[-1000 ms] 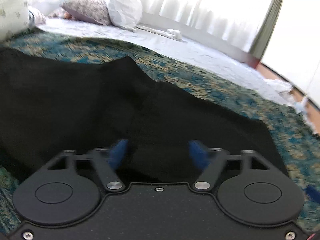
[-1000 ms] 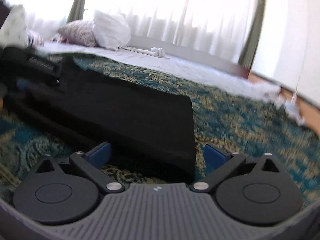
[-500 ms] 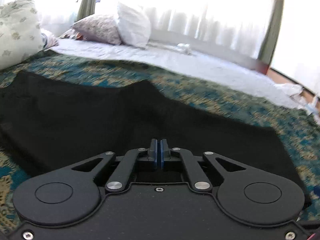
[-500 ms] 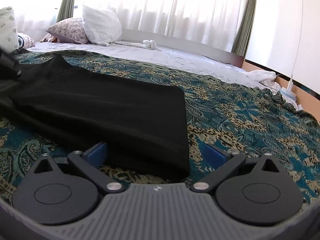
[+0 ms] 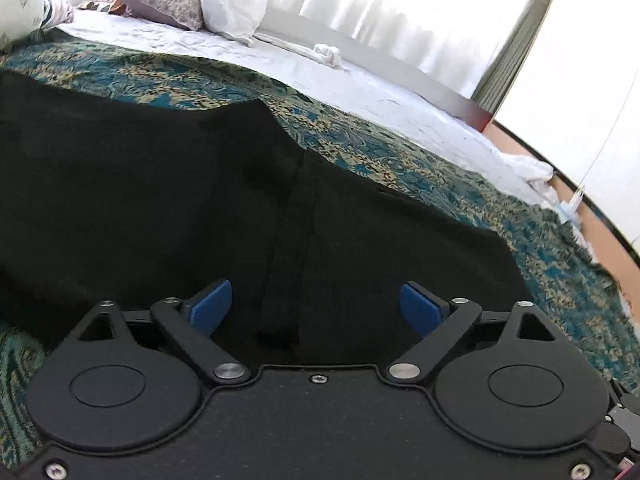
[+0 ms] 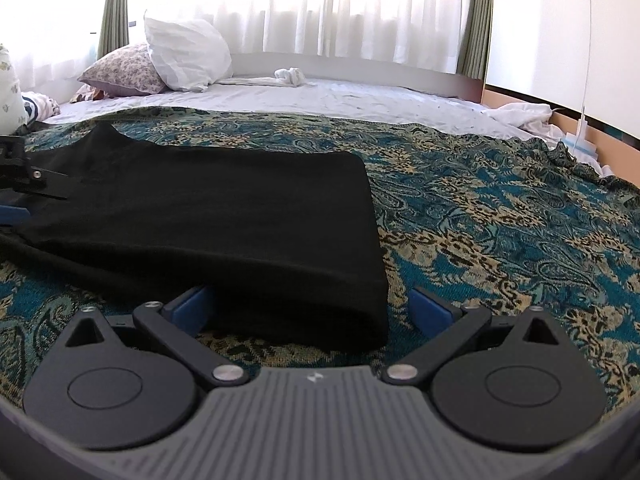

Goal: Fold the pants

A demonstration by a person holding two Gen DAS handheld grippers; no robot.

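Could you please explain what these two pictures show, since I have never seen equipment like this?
No robot here: a person holds a two-finger gripper in each hand, each with a camera looking along its blue fingers. One picture comes from the left gripper, whose jaws have just been opening and now stand wide over the black pants, gripping nothing. The other comes from the right gripper, also open, with a corner of the pants between its fingers but not pinched. The pants lie on a patterned blue bedspread. Behind are pillows and curtains.
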